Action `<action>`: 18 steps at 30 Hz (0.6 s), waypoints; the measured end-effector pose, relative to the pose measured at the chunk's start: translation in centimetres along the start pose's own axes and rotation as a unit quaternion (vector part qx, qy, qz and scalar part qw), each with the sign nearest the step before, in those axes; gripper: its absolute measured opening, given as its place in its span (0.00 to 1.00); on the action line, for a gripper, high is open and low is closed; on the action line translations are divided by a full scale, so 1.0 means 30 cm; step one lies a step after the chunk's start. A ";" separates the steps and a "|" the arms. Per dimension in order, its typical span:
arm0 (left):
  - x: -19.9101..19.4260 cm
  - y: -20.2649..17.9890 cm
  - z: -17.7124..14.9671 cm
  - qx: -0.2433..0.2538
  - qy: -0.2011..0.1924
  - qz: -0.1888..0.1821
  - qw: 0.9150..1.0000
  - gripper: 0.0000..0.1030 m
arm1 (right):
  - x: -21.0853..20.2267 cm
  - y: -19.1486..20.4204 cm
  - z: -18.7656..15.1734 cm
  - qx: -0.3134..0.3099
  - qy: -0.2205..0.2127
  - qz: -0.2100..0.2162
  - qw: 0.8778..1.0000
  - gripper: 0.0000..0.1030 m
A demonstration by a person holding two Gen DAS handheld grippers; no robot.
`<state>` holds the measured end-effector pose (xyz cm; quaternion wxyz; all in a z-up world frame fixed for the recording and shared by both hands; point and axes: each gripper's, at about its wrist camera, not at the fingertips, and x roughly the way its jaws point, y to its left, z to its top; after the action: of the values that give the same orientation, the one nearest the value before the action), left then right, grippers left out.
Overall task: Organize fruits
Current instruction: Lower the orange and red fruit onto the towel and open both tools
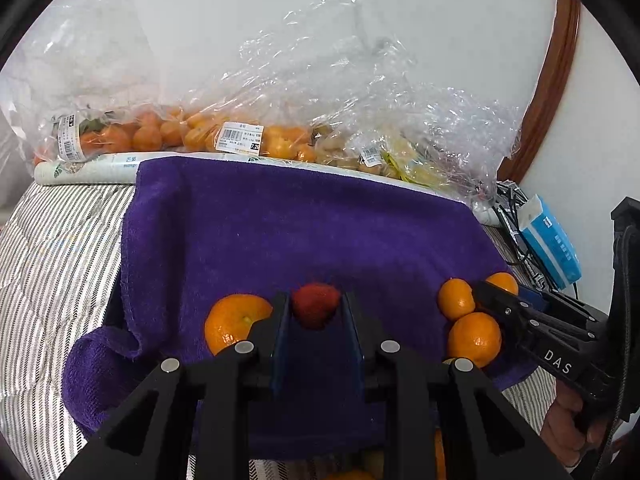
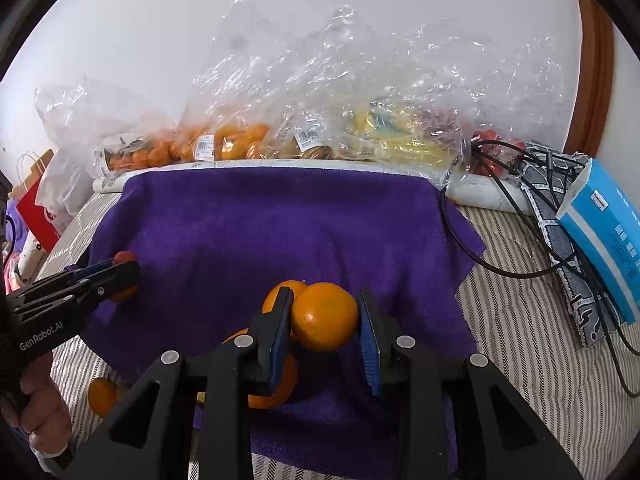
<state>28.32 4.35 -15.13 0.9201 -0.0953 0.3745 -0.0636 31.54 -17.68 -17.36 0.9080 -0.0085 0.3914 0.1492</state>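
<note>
Fingertips of the left gripper (image 1: 316, 307) sit either side of a red strawberry (image 1: 315, 305), with the fruit right at the tips and both blue pads appearing to press its flanks, so I judge that gripper to be gripping the strawberry just above the purple towel (image 1: 280, 224). The berry's pointed end faces down and toward the camera, its long axis running roughly along the fingers. Just left of the strawberry on the towel lies a big orange (image 1: 234, 322), partly hidden by the left finger. The right gripper (image 2: 325, 316) frames another orange (image 2: 324, 316): its left pad touches the fruit, while a thin gap shows at the right pad, so I cannot tell whether that grip is firm or only closing. Behind and below this orange, two more oranges (image 2: 280, 298) crowd against the left finger, all near the towel's front right part. Further out, beyond the towel's far edge, clear plastic bags (image 1: 280, 112) of small oranges and yellow fruit line the wall. To the towel's right lie black cables (image 2: 500, 200) and a blue tissue pack (image 2: 604, 232) on the striped bedding (image 2: 520, 320). For sorting, each fruit lies dead ahead of its own fingers; the left hand owns the strawberry side, the right hand the orange cluster.
</note>
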 end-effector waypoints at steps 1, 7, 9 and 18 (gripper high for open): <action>0.002 -0.001 0.000 0.001 0.001 0.001 1.000 0.24 | 0.000 0.000 0.001 0.000 0.000 0.000 1.000 0.31; 0.008 -0.004 0.001 0.002 0.008 0.002 1.000 0.24 | -0.001 0.001 -0.003 -0.003 0.002 0.001 1.000 0.32; 0.011 -0.005 0.001 0.002 0.011 0.003 1.000 0.24 | -0.002 0.002 -0.003 -0.005 0.001 -0.001 1.000 0.32; 0.014 -0.008 0.003 0.002 0.014 0.004 1.000 0.24 | -0.002 0.012 -0.003 -0.013 0.002 0.002 1.000 0.32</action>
<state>28.67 4.07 -15.31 0.9152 -0.0908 0.3878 -0.0618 31.33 -17.38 -17.35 0.9067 -0.0197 0.3915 0.1555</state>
